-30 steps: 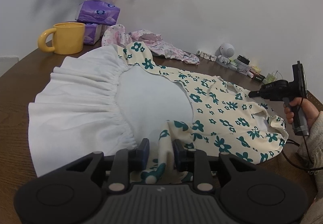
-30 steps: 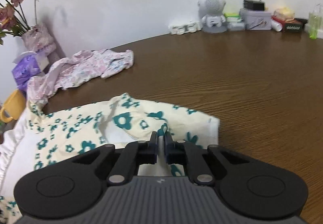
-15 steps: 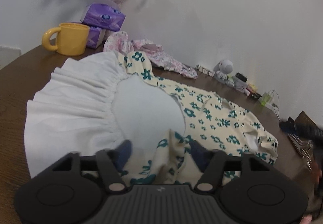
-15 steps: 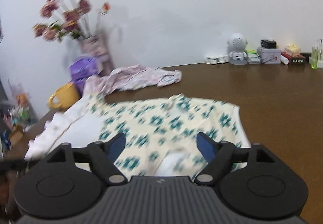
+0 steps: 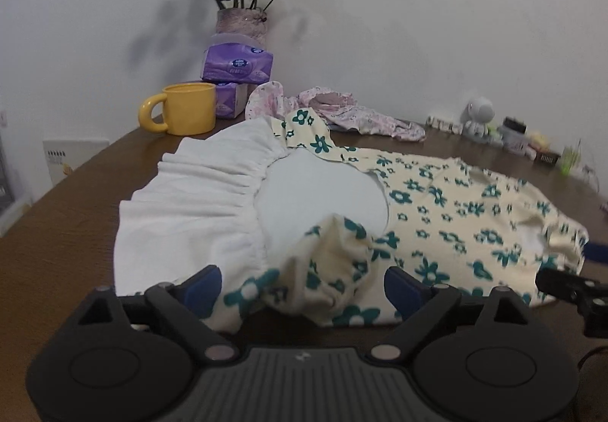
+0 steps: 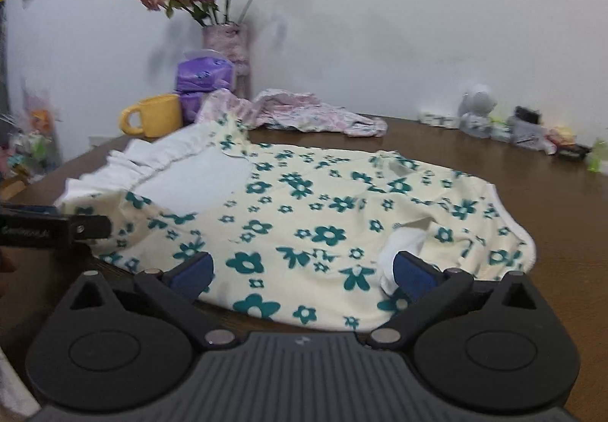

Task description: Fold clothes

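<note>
A cream dress with teal flowers (image 5: pixel 456 209) (image 6: pixel 323 213) lies spread on the brown table, its white ruffled skirt (image 5: pixel 197 194) (image 6: pixel 152 159) toward the yellow mug. My left gripper (image 5: pixel 302 289) hangs over the near hem with its jaws still opening; a bunched fold of the floral cloth (image 5: pixel 334 258) lies loose between the blue pads, untouched. My right gripper (image 6: pixel 302 272) also has its jaws opening wide, over the near edge of the dress, with flat cloth between the pads and nothing pinched. Each gripper's tip shows at the edge of the other's view.
A pink floral garment (image 5: pixel 342 114) (image 6: pixel 304 112) lies crumpled behind the dress. A yellow mug (image 5: pixel 182 114), purple tissue packs (image 5: pixel 237 66) and a vase of dried roses (image 5: pixel 241 23) stand at the back left. Small toys and boxes (image 6: pixel 505 121) line the wall at the right.
Both grippers opened and let go of the dress, which now lies on the table. The right gripper swung round to the near side; the left drew back slightly.
</note>
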The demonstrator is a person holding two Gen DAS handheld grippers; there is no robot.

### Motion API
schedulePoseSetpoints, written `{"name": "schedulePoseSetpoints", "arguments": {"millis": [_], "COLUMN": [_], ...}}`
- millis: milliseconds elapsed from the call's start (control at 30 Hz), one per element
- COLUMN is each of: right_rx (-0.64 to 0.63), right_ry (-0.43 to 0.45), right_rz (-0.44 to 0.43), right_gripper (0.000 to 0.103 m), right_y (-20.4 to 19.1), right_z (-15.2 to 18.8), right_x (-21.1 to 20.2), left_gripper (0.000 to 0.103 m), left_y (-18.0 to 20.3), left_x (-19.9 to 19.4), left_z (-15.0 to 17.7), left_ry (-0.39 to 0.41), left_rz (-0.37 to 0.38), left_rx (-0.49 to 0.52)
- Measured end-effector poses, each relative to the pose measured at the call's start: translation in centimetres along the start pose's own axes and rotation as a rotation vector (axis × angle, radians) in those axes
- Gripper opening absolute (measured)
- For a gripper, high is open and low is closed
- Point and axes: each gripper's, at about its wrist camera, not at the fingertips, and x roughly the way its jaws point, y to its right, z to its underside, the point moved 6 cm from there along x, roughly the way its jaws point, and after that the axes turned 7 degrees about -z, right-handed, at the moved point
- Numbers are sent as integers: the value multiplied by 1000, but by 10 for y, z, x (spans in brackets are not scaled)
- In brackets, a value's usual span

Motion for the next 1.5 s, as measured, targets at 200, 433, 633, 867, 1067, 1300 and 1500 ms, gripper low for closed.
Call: {"name": "schedulePoseSetpoints", "arguments": {"millis": [200,433,633,867,1067,1300,1500], "right_rx": [-19,141,157,154,143,154,36], "right_ry": [-34,-49,-61,-67,-77,-101,-96], "right_rz": [2,-67,-54,-68,-45,-19,-148], "right_gripper": [103,103,103,103,103,103,100], "right_y": [-11,4,8,1,-1,0,-49], "right_z": [13,23,24,21,15,9,-6], "right_x": [-1,-1,1,10,18,29,39], "left_gripper": [93,93,93,71,46,17,3], "left_y": [2,-4,-48,-87,-80,-78,-81], "left_x": [-8,-15,-27,-6,8,14,17], "left_z": [6,3,-21,-27,-15,-9,-10], "left_ry": [26,77,112,-6,-103,-157,-158], "left_rz": [1,-8,-46,-75,39,120,124], "left_rx": [-2,-10,-51,21,130,146,106]}}
